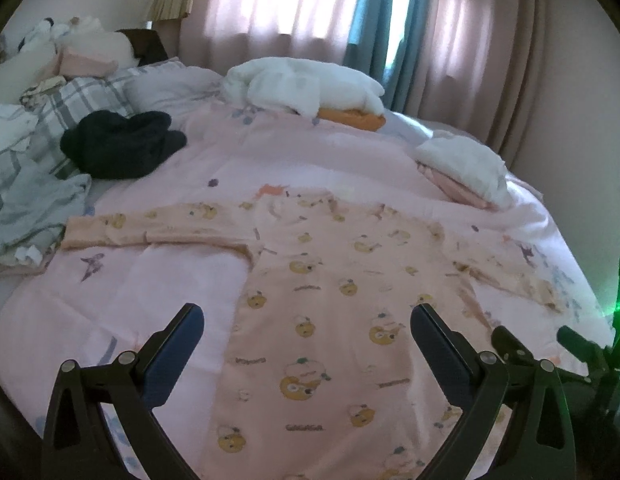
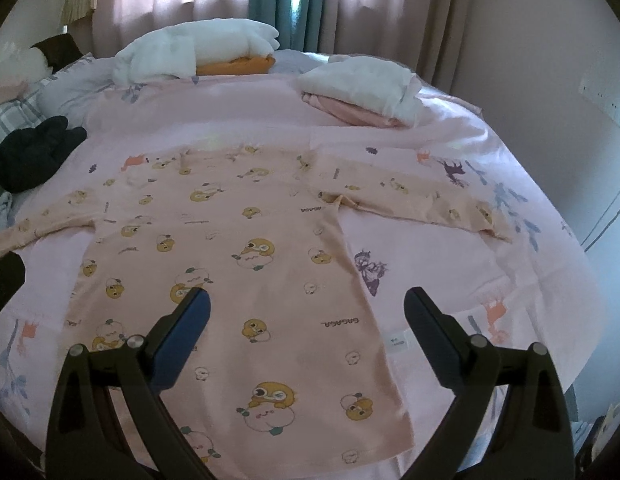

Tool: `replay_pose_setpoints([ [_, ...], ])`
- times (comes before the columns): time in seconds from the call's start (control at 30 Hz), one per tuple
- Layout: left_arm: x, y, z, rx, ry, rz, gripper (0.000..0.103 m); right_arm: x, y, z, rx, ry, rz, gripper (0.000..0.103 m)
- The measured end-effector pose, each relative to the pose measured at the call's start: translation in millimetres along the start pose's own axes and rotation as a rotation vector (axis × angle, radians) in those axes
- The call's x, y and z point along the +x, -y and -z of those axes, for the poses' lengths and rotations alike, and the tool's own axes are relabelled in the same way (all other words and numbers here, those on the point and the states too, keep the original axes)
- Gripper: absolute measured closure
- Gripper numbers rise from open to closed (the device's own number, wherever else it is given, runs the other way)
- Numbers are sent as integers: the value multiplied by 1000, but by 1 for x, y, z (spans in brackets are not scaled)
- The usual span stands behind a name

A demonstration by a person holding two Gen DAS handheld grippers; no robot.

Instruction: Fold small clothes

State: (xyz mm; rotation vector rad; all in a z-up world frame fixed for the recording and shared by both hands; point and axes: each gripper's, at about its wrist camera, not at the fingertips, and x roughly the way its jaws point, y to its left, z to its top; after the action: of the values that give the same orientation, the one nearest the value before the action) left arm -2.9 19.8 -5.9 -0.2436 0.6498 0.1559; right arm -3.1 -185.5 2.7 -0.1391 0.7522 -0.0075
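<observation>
Shirt (image 2: pixel 230 248) lies flat on the bed (image 2: pixel 450 280), sleeves spread — unfolded. Left hand-held gripper (image 1: pixel 308 326) and right hand-held gripper (image 2: pixel 308 308) hover, fingers apart, empty. Next, I judge: take a sleeve.

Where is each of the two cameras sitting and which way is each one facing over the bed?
Left wrist: behind the open left gripper, above the near bed edge, facing the curtains across the peach shirt; the right gripper shows at lower right.
Right wrist: behind the open right gripper, further right, same heading; no hand shows.
Shared: the shirt, black garment, folded white pile.
</observation>
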Motion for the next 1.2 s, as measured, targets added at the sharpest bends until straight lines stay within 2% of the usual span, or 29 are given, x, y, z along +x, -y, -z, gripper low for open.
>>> replay_pose_setpoints([
  [0.33, 2, -5, -1, -17, -19, 25, 1, -1, -3, -1, -8, 4, -18, 5],
  [0.6, 4, -6, 0, -21, -24, -2, 1, 1, 2, -1, 20, -10, -29, 5],
  [1.07, 4, -9, -1, -29, -32, 16, 1, 0, 1, -2, 19, -10, -45, 4],
  [1.2, 6, -9, 0, -25, -58, 38, 1, 0, 1, -2, 27, -13, -53, 4],
])
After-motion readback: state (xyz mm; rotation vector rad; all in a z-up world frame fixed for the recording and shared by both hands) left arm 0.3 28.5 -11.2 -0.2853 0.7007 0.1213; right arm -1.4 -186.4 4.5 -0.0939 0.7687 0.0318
